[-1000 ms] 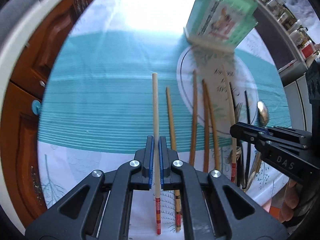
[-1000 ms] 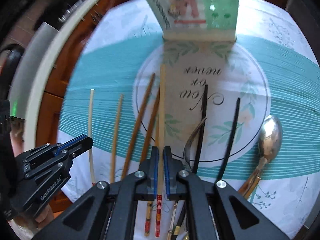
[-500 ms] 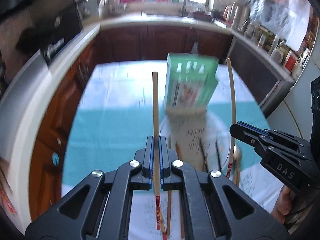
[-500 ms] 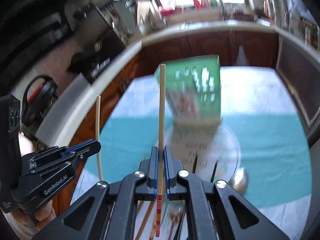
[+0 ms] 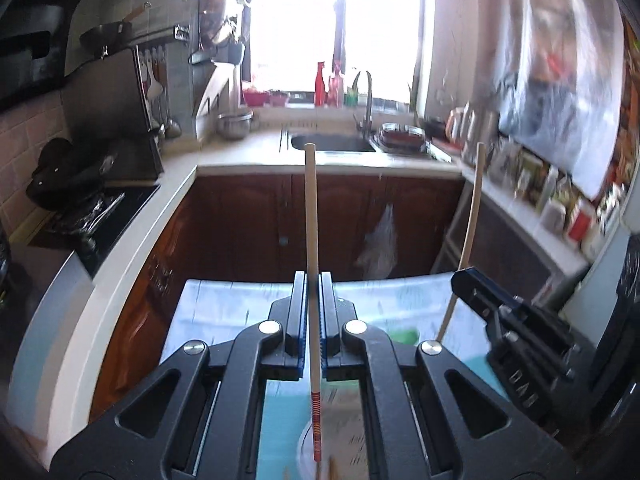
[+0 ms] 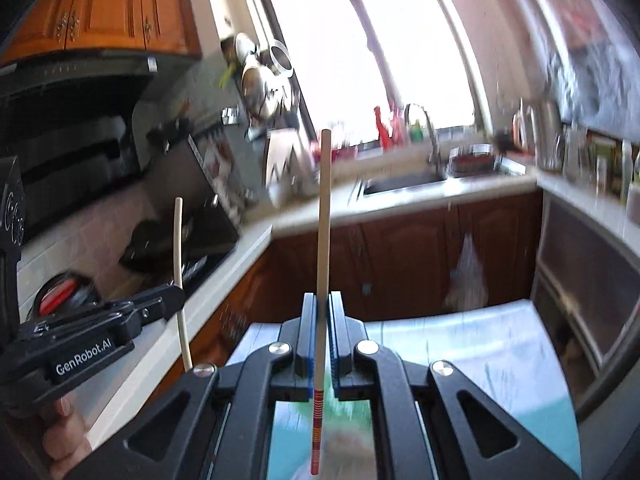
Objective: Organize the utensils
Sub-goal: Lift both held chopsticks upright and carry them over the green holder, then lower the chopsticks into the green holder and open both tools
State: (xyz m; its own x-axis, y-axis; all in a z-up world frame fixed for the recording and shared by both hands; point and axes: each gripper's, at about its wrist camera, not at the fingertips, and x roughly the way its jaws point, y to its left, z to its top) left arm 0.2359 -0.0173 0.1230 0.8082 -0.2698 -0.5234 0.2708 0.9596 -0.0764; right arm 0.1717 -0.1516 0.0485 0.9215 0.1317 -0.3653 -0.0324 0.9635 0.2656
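Left wrist: claw [image 5: 314, 322] around chopstick [image 5: 311, 216]

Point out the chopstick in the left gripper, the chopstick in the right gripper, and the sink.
Left chopstick [image 5: 311, 216], left wrist view, bare shaft.
Right chopstick [image 6: 324, 216], right wrist view, bare shaft.
Sink [image 5: 332, 143], left wrist view, basin.

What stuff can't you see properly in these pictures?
- Green holder: left wrist view, mostly hidden behind the left gripper.
- Utensils on the tablecloth: right wrist view, hidden by the right gripper and blurred.
- Shelf jars: left wrist view, too blurred to read.
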